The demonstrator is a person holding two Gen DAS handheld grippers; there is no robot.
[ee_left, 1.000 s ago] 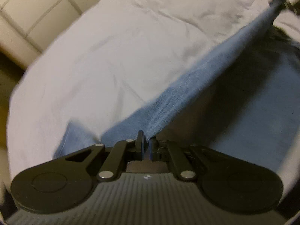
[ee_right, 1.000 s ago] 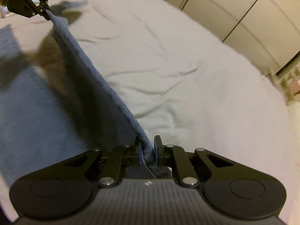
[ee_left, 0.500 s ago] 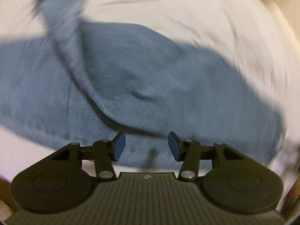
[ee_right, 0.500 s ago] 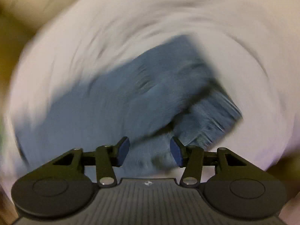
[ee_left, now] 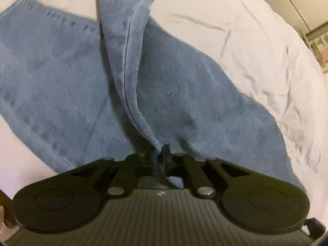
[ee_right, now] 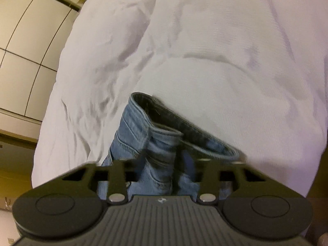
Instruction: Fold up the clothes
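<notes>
Blue jeans (ee_left: 184,102) lie spread on the white bed sheet (ee_left: 246,30), with one leg folded over so its seam runs up the middle to a hem (ee_left: 127,4). My left gripper (ee_left: 161,153) points down and is shut on a raised ridge of that denim. In the right wrist view the jeans' waistband (ee_right: 143,123) bunches up between the fingers. The jaws of my right gripper (ee_right: 166,164) are closing, and their pads meet the bunched denim on both sides. Neither gripper shows in the other's view.
The rumpled white bed sheet (ee_right: 225,51) fills most of both views. Beige wardrobe doors (ee_right: 24,41) stand beyond the bed's edge. A small shelf (ee_left: 319,45) shows at the far right of the left wrist view.
Both grippers let go of the stretched jeans edge, opened and swung round over the jeans. The left has since shut on a raised fold and the right has closed on the waistband.
</notes>
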